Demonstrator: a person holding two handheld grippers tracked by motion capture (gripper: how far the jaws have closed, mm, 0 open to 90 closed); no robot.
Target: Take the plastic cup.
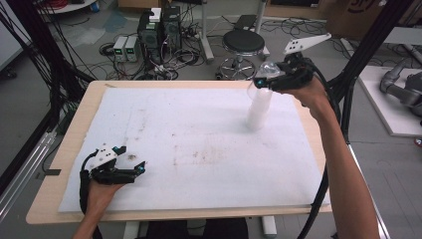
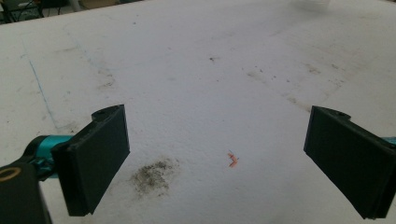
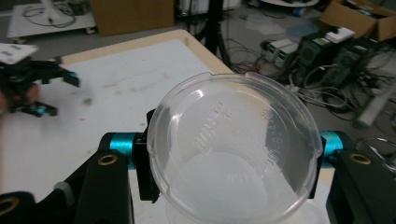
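On the white-padded desk (image 1: 199,149), your right gripper (image 1: 271,78) clamps the top clear plastic cup (image 3: 233,144) to separate it from the stack below (image 1: 259,112), while your left gripper (image 1: 130,169) rests wide open, empty.

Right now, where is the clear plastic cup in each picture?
High view: clear cup upper right, held in the right gripper above a white stack.
Right gripper view: the cup sits centre, large, between the jaws.
Left gripper view: stained mat ahead of open jaws.
Shared landmark: the white mat.
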